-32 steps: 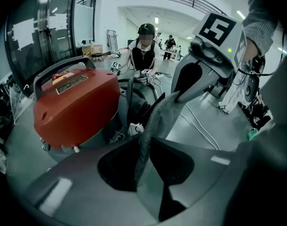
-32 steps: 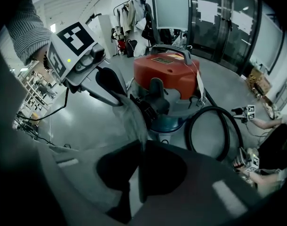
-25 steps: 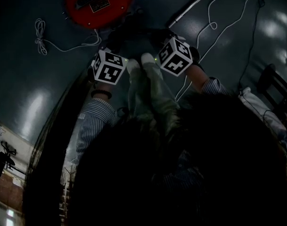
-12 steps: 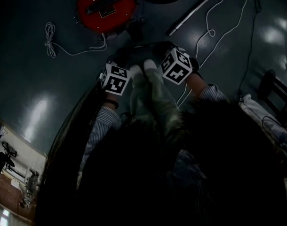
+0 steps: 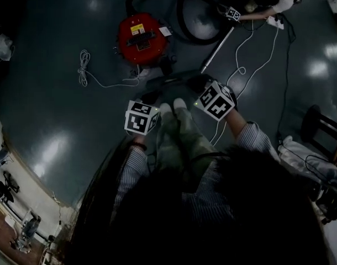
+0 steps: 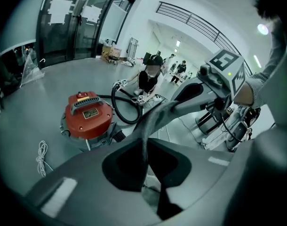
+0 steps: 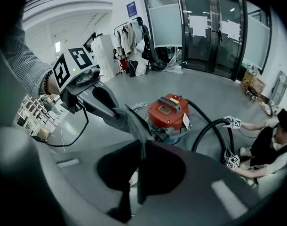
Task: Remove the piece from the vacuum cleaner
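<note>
The red vacuum cleaner (image 5: 142, 35) stands on the dark floor ahead of me, also seen in the left gripper view (image 6: 87, 114) and the right gripper view (image 7: 169, 112). Its black hose (image 5: 185, 15) loops to the right. A metal tube (image 5: 216, 51) lies on the floor near it. My left gripper (image 5: 157, 93) and right gripper (image 5: 191, 84) hang above my shoes, well short of the vacuum. Both are shut with nothing between the jaws, and their tips (image 6: 150, 117) (image 7: 134, 121) lean in and meet each other.
A coiled white cord (image 5: 83, 65) lies left of the vacuum, and more white cable (image 5: 251, 43) runs on the right. Another person (image 5: 268, 1) sits at the hose's far end with marker cubes (image 7: 235, 122). A dark chair (image 5: 317, 120) stands at the right.
The view has pulled back: the vacuum now shows whole and further away, with its hose and the seated person in sight. Both grippers sit lower in the picture, still shut and close together.
</note>
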### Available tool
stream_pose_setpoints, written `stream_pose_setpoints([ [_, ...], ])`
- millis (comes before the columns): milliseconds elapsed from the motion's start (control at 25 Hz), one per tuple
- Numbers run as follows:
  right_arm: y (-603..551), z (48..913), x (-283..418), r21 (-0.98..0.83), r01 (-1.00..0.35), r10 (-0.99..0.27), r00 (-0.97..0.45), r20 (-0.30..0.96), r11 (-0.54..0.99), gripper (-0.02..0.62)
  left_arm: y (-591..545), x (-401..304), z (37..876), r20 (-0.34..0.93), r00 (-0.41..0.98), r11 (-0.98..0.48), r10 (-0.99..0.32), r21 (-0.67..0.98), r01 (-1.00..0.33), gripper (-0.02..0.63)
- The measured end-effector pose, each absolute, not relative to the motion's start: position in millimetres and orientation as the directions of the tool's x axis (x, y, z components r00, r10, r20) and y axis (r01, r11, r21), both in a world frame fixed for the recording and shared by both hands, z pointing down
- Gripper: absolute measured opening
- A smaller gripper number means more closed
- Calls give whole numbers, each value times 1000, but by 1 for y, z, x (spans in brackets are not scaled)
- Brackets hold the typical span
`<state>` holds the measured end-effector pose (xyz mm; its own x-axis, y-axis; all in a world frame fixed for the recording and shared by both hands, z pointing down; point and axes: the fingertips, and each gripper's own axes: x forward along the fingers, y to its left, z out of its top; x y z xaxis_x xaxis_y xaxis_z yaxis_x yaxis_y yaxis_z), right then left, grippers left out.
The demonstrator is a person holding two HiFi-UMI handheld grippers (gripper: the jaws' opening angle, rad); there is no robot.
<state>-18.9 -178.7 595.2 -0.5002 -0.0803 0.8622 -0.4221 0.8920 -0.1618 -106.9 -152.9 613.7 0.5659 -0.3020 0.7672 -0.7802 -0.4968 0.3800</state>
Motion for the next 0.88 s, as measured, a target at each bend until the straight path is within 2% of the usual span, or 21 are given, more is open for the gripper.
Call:
stream_pose_setpoints([
  [560, -173, 367, -27, -179, -485, -237, -675, 699, 856, 21, -144, -104, 397, 661, 563, -484, -496, 328, -811, 29],
  [880, -171, 299, -27, -185, -505, -319, -746, 585, 843, 21, -149, -104, 326, 570, 584, -500, -578, 318, -806, 31],
])
